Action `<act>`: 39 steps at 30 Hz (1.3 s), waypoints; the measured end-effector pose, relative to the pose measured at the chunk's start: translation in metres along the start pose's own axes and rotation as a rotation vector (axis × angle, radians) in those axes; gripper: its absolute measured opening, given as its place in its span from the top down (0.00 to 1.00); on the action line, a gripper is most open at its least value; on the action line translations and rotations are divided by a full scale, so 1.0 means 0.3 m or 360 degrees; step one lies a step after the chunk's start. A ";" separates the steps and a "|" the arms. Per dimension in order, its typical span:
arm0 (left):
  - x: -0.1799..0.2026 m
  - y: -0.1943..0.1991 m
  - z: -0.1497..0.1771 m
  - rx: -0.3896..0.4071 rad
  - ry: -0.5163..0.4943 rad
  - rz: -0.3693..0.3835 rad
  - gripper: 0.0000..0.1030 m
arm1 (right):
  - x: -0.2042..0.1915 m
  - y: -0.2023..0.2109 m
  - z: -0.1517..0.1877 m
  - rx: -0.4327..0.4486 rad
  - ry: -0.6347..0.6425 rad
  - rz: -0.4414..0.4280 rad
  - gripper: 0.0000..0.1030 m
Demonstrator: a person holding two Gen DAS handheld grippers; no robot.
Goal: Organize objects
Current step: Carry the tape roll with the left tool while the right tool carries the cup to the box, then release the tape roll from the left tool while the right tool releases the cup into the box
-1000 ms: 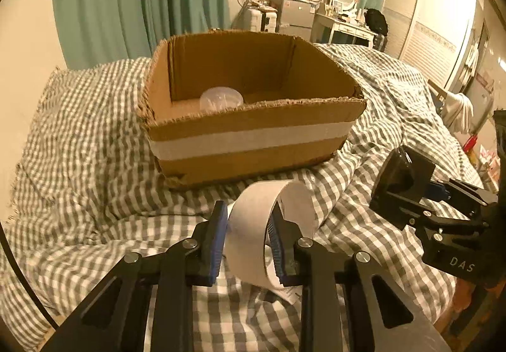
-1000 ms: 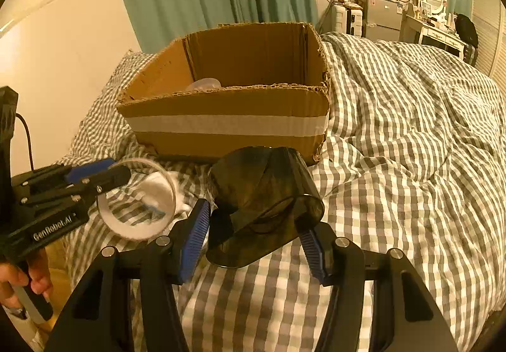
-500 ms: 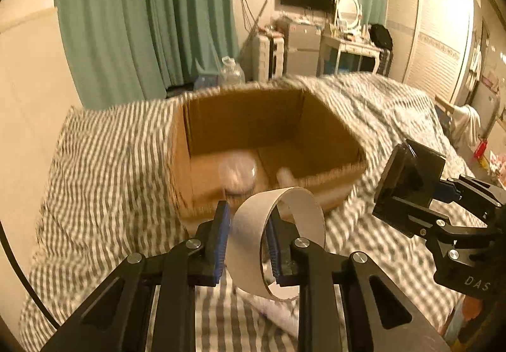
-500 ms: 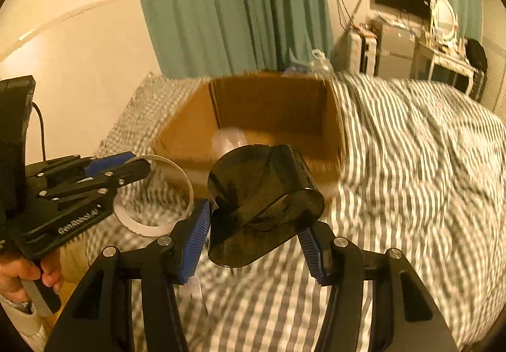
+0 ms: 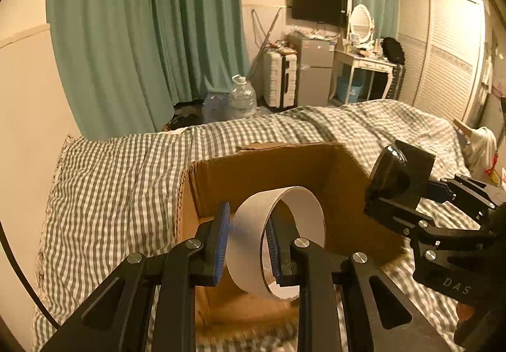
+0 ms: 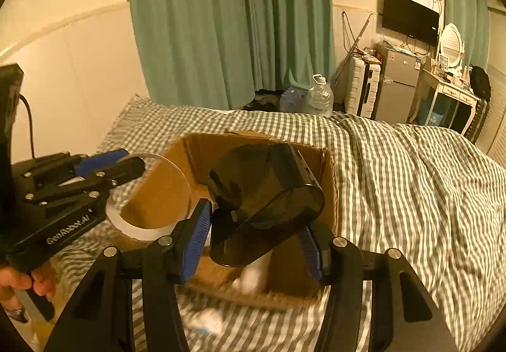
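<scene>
Left gripper [image 5: 246, 241] is clamped on the wall of a white tape ring [image 5: 275, 241], one blue pad inside the hoop and one outside, so the ring stands on edge right out in front of the fingers. Right gripper [image 6: 256, 241] has its jaws pressed on both sides of a dark smoky plastic container [image 6: 265, 203], which is tipped with its open mouth facing down toward the camera.

Both loads are hovering over the open cardboard box [image 5: 316, 162], which sits on the checked bedspread [image 5: 110, 181]. From the right wrist view the ring is over the left part of the box and the container over the middle. Something pale [image 6: 253, 276] is down in the box under the container, too blurry to say what it is.

So my read is we're at the drop-off step of the tidy-up: both things carried and over the box, neither let go. Next move probably wants each one lowered below the rim before the jaws open, and I'd keep them apart so the container doesn't land on the ring. The ring may roll once it's freed
</scene>
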State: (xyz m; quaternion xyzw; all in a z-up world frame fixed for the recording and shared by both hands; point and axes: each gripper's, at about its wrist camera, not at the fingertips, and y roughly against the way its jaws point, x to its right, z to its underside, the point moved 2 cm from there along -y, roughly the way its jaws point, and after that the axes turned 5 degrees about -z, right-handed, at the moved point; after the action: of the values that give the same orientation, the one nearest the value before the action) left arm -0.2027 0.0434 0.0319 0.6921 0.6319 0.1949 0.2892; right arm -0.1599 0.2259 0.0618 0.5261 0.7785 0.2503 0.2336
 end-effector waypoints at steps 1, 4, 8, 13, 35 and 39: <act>-0.004 -0.032 -0.003 -0.0010 -0.0001 -0.0014 0.78 | 0.020 -0.042 -0.007 -0.0013 0.0006 0.0015 0.49; -0.013 -0.129 -0.003 -0.0052 -0.0001 -0.0052 0.78 | 0.065 -0.152 -0.019 -0.0046 0.0015 0.0046 0.49; -0.013 -0.234 0.007 -0.0111 0.0003 -0.0074 0.78 | 0.111 -0.268 -0.003 -0.0096 0.0014 0.0049 0.49; -0.037 -0.307 0.022 -0.0140 0.0056 -0.0098 0.78 | 0.134 -0.349 0.022 -0.0132 0.0008 0.0024 0.49; 0.057 0.107 -0.029 -0.0018 -0.0023 -0.0196 0.00 | 0.045 0.134 0.031 0.0033 -0.0001 0.0042 0.19; 0.040 0.041 -0.002 -0.0146 0.0041 -0.0226 0.00 | 0.036 0.197 0.045 0.0041 -0.0033 0.0043 0.19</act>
State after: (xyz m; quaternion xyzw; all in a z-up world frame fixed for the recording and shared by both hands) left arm -0.1922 0.0551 0.0390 0.6290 0.6735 0.2114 0.3257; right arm -0.1136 0.2569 0.0879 0.5420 0.7720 0.2379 0.2315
